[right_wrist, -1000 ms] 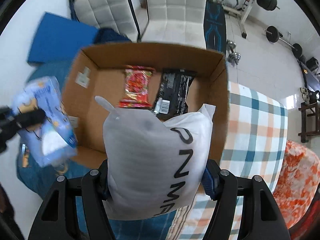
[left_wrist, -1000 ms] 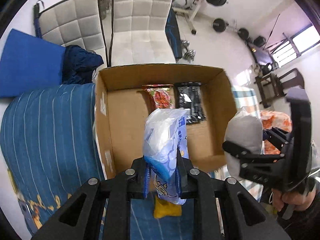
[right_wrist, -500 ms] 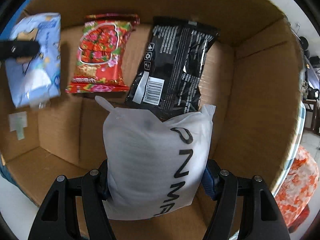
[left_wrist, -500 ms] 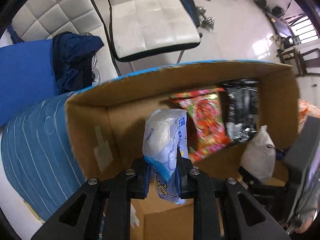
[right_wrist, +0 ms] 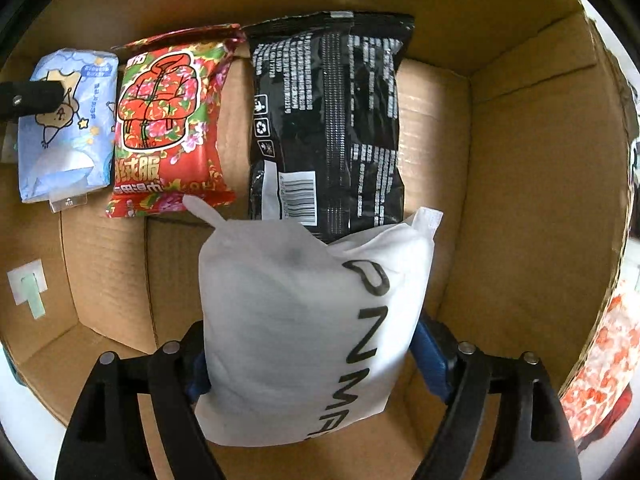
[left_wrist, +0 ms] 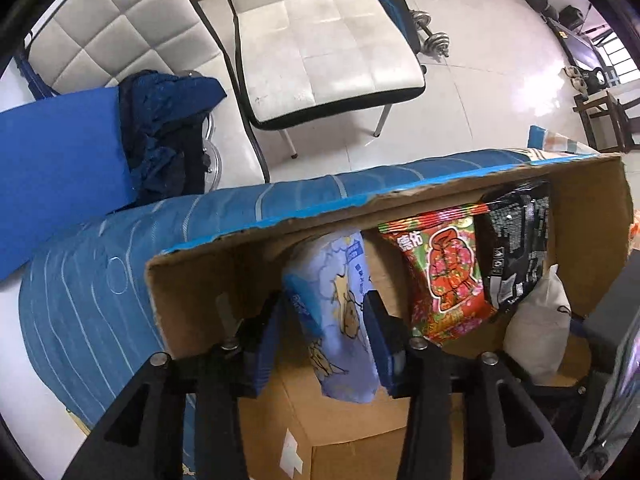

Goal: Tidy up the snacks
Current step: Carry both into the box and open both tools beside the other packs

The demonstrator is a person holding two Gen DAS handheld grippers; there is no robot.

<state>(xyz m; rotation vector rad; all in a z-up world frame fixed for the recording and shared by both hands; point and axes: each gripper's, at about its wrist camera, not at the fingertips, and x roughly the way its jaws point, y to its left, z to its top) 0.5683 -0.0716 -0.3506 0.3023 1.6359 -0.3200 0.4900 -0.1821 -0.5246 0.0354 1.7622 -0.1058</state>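
Note:
A cardboard box (left_wrist: pixel 192 292) (right_wrist: pixel 520 200) holds a red flowered snack pack (left_wrist: pixel 444 276) (right_wrist: pixel 168 128) and a black snack pack (left_wrist: pixel 516 236) (right_wrist: pixel 328 120) lying side by side on its floor. The light blue cartoon pack (left_wrist: pixel 340 312) (right_wrist: pixel 68 128) lies at the left end of that row, between the spread fingers of my open left gripper (left_wrist: pixel 324 320). My right gripper (right_wrist: pixel 312 344) is shut on a white pouch (right_wrist: pixel 304 320) (left_wrist: pixel 536 332), held inside the box just in front of the black pack.
The box rests on a blue striped cover (left_wrist: pixel 80 288). Beyond it stand two white padded chairs (left_wrist: pixel 328 32), a dark blue cloth (left_wrist: pixel 168 120) and dumbbells (left_wrist: pixel 432 36) on a tiled floor. An orange flowered fabric (right_wrist: pixel 600 380) lies right of the box.
Both grippers went down into the box. The left one set the blue pack beside the red pack and opened its fingers. The right one lowered the white pouch toward the box floor.

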